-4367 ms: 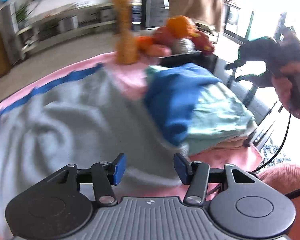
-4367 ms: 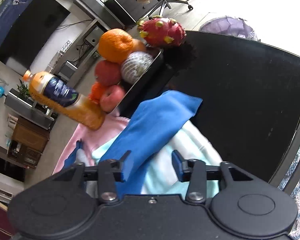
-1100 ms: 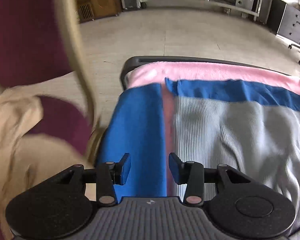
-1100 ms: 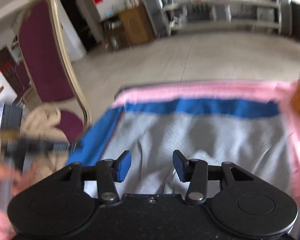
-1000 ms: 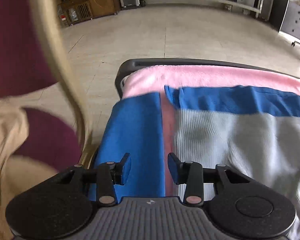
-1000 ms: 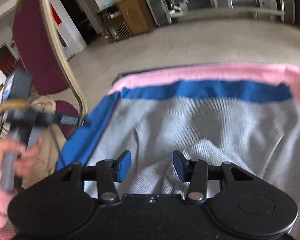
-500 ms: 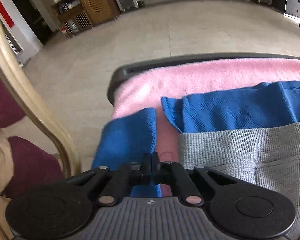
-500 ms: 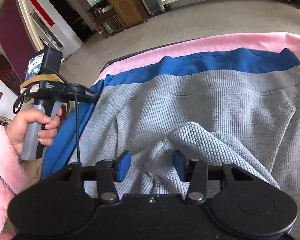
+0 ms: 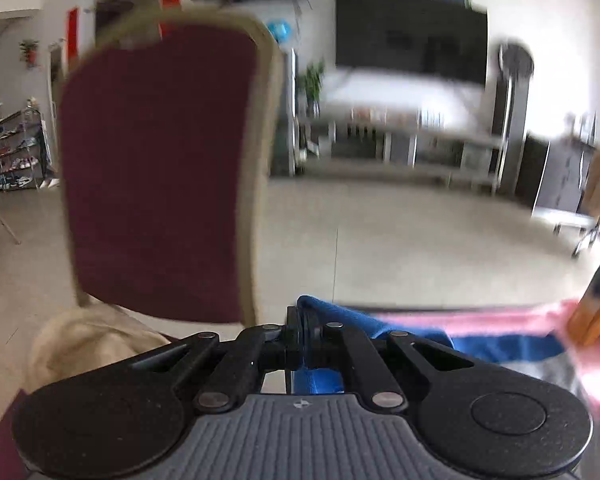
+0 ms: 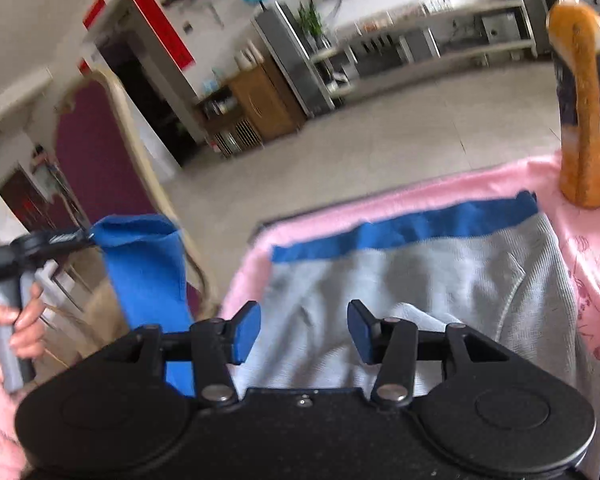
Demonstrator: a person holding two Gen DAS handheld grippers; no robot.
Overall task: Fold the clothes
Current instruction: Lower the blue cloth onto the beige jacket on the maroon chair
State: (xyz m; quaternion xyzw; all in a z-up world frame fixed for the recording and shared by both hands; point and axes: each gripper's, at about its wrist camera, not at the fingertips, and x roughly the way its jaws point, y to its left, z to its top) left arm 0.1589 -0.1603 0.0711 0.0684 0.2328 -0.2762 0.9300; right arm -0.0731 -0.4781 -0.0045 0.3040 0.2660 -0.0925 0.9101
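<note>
With our left tool [image 9: 300,336] clenched on the blue sleeve [image 10: 148,264] and our right tool [image 10: 304,330] opening over nothing, the grey-and-blue garment [image 10: 420,280] on the surface lies barely folded.

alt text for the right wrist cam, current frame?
The right gripper hangs open, its jaws widening with nothing between them, over a grey ribbed garment spread on a pink blanket. At left, the left gripper lifts the garment's blue sleeve; an orange juice bottle stands at far right.
</note>
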